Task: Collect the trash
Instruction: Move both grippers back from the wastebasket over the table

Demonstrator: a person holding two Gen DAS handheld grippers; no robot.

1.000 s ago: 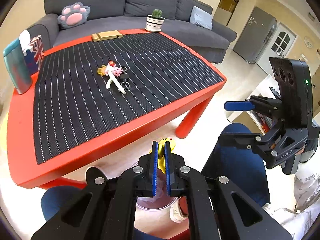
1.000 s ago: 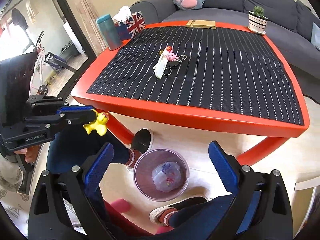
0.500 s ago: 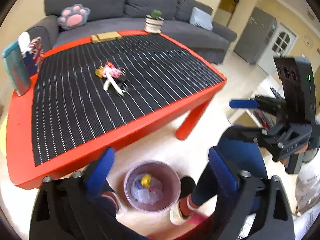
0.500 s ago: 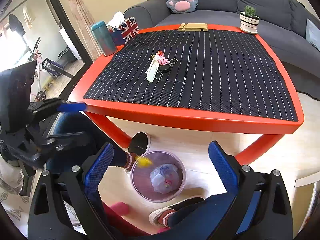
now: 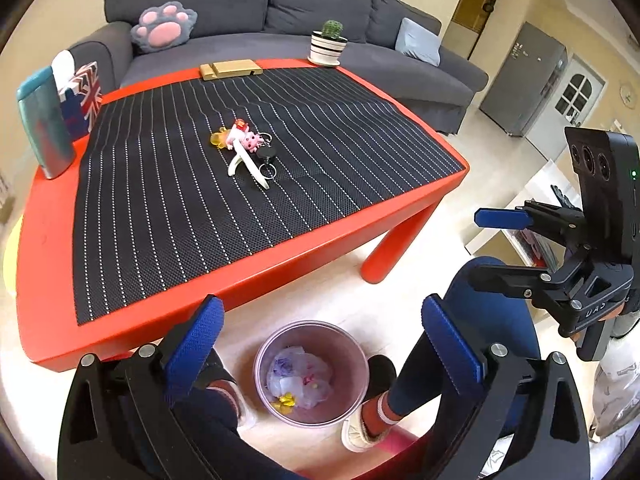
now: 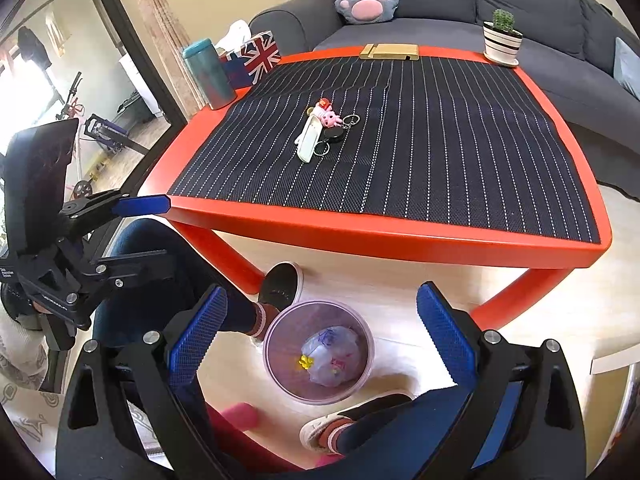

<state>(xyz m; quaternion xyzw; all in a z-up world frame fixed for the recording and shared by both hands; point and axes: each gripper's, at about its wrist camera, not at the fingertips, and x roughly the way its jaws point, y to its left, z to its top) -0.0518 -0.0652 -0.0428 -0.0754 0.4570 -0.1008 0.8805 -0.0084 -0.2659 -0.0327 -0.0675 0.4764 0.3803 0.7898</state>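
We hung over the red surface [image 5: 52, 280] and its striped mat [image 5: 248, 168], grey sofa [image 5: 280, 12] behind. Down on the floor between the person's feet sat the bin [image 5: 312, 372], and there it was: the little yellow scrap [image 5: 285, 400] lay inside, on the crumpled plastic [image 5: 304, 376]. Our left gripper [image 5: 320, 344] hovered straight above that bin, jaws easing wider apart, nothing between them. Our right gripper [image 6: 320, 332] hovered over it too, jaws spread wide and bare. Up on the mat the keychain bundle [image 5: 248, 148] lay near the middle, with a teal cup [image 5: 44, 124], a flag box [image 5: 82, 98] and a potted cactus [image 5: 329, 42] along the edges.
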